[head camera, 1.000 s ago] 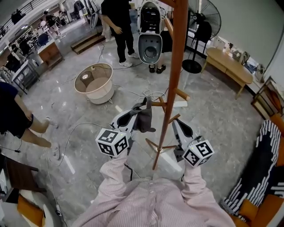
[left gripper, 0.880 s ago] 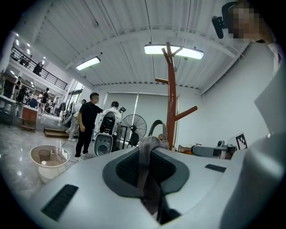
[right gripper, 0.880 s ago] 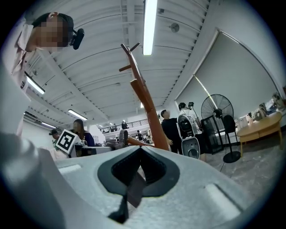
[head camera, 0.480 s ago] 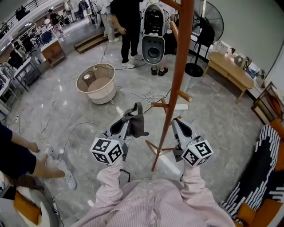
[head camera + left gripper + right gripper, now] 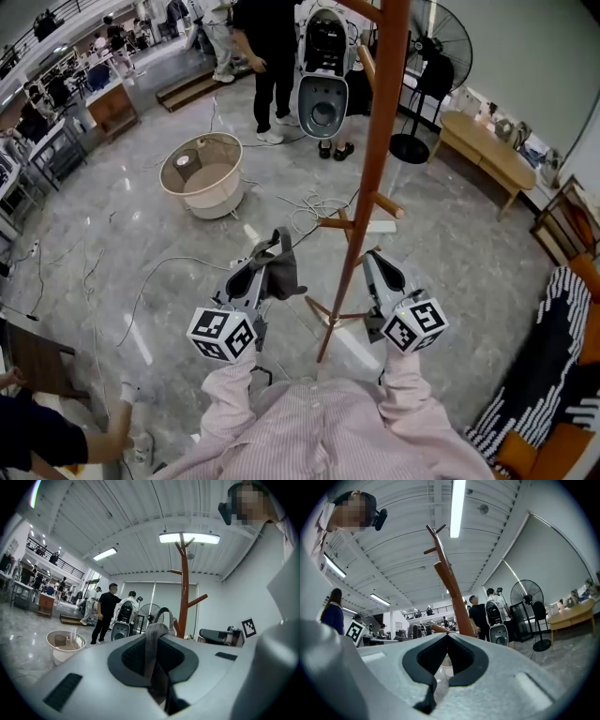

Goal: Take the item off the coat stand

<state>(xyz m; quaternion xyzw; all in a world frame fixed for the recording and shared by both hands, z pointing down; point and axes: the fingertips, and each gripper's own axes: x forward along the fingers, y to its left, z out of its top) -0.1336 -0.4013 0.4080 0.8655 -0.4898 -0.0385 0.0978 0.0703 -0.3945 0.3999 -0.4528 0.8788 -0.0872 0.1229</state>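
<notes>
The brown wooden coat stand rises in the middle of the head view, with short pegs low on its pole. My left gripper is shut on a dark grey fabric item, held left of the pole and apart from the pegs. In the left gripper view the item's grey strap is pinched between the pads, and its loop stands up above them. My right gripper hangs just right of the pole with its jaws together and nothing in them. The stand leans ahead of it in the right gripper view.
A round beige basket stands on the marble floor to the left, with cables trailing near the stand's feet. People and a white pod-shaped device stand behind. A fan, a wooden bench and a striped cloth lie right.
My left gripper has drawn back and to the left with the grey item, away from the stand's peg. The right gripper has barely moved. A person at the left has walked out of view.
</notes>
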